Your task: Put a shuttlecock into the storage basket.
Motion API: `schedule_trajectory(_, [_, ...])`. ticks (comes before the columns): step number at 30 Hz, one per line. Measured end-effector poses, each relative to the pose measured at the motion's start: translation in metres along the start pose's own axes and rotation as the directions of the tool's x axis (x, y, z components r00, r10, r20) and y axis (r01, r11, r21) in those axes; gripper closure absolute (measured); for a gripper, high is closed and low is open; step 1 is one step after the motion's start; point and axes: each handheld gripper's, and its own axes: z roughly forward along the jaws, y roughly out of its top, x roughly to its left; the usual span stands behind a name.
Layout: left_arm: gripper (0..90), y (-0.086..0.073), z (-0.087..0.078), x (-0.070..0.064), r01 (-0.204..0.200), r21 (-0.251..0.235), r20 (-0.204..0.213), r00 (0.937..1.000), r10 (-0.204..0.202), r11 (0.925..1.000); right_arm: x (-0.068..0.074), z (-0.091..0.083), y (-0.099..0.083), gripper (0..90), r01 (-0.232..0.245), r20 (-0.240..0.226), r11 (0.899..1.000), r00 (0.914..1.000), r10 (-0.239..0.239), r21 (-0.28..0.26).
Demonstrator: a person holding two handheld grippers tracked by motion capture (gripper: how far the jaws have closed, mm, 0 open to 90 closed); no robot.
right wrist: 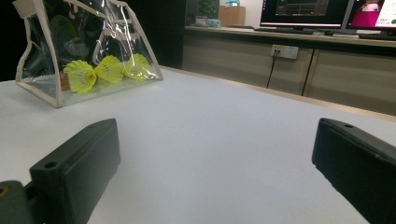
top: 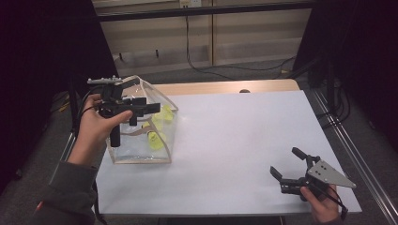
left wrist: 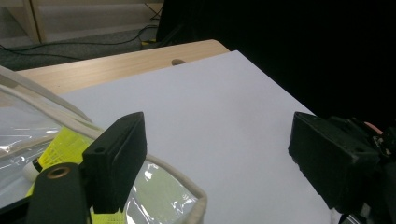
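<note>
A clear plastic bag (top: 141, 157) with a cream rim stands at the left of the white table top (top: 234, 136); yellow shuttlecocks (top: 155, 139) lie inside it. A hand holds my left gripper (top: 136, 119) above the bag, apart from it. Its jaws stand wide open with nothing between them; in the left gripper view (left wrist: 219, 158) one jaw hangs over the bag's rim (left wrist: 187, 184) and a shuttlecock (left wrist: 63, 144). My right gripper (top: 287, 162) rests low at the front right, open and empty. In the right gripper view (right wrist: 215, 163) it faces the bag (right wrist: 44, 93) and three shuttlecocks (right wrist: 109, 69) across bare table.
A strip of wooden table (top: 225, 87) with a small hole (top: 244, 90) runs along the back edge. Cables (top: 234, 69) lie on the floor beyond it, in front of cabinets. Metal rails (top: 356, 145) flank the table's right side. Monitors (right wrist: 303, 11) stand far off.
</note>
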Motion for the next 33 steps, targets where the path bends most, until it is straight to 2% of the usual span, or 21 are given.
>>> schedule_trajectory(8, [18.0,-0.003,0.002,-0.016,-0.039,0.000,0.035,0.9986,0.039,0.9992,0.000,0.000,0.000,1.1,-0.002,0.001,1.000,1.0000,0.002,-0.003])
schedule_trajectory(14, [16.4,-0.008,0.007,-0.022,-0.052,0.004,0.057,0.9970,0.052,0.9986,0.000,0.000,0.000,1.1,-0.001,0.000,1.000,1.0000,0.001,-0.001])
schedule_trajectory(23, [15.8,-0.015,0.011,-0.028,-0.048,-0.007,0.089,0.9948,0.049,0.9988,0.000,0.000,0.000,1.1,0.001,-0.001,1.000,1.0000,-0.001,0.000])
schedule_trajectory(33, [15.7,-0.023,0.017,-0.036,-0.063,-0.010,0.125,0.9901,0.063,0.9980,0.000,0.000,0.000,1.1,0.000,-0.001,1.000,1.0000,0.000,-0.001])
